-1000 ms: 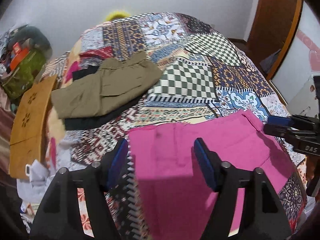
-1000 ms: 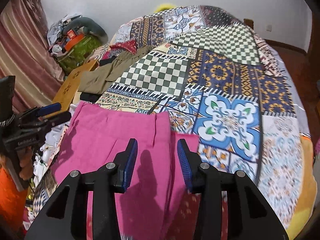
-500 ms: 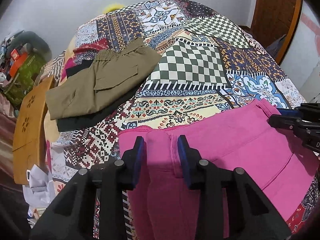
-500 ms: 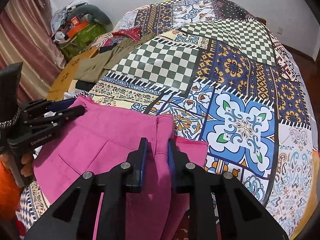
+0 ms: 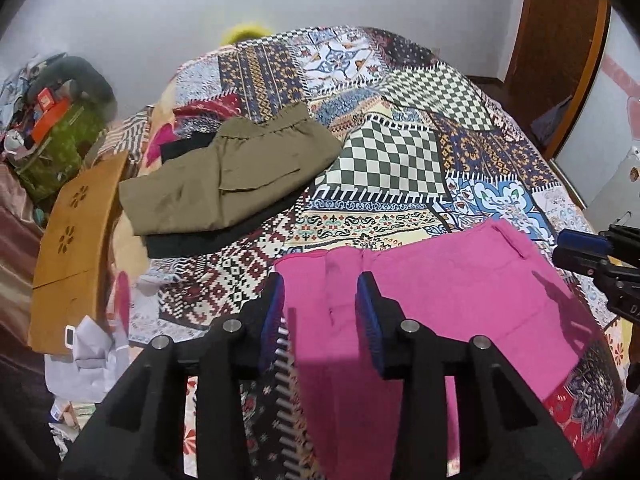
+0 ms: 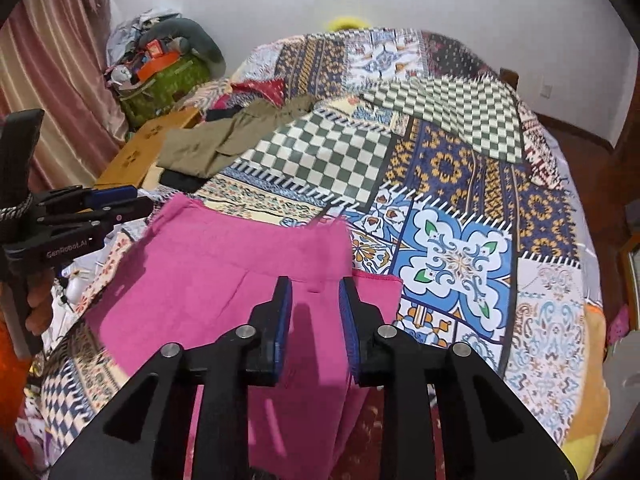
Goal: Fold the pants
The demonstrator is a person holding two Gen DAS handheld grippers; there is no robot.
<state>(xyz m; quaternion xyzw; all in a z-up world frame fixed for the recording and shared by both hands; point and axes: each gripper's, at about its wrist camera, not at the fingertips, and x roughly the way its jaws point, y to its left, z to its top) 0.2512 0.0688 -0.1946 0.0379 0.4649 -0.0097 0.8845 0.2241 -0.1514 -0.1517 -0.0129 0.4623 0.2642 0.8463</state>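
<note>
Pink pants (image 5: 440, 300) lie flat on the patchwork bedspread (image 5: 400, 168), directly beneath both tools; left gripper (image 5: 320, 312) and right gripper (image 6: 314, 312), half a second ago pinched narrow over the far edge, have just reopened slightly; jaws part-open, holding nothing; judged: fold set down, cloth released.

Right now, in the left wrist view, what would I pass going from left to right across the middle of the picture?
Wooden board → olive pants → checkered patch of the quilt → pink pants → the other gripper at the right edge.
</note>
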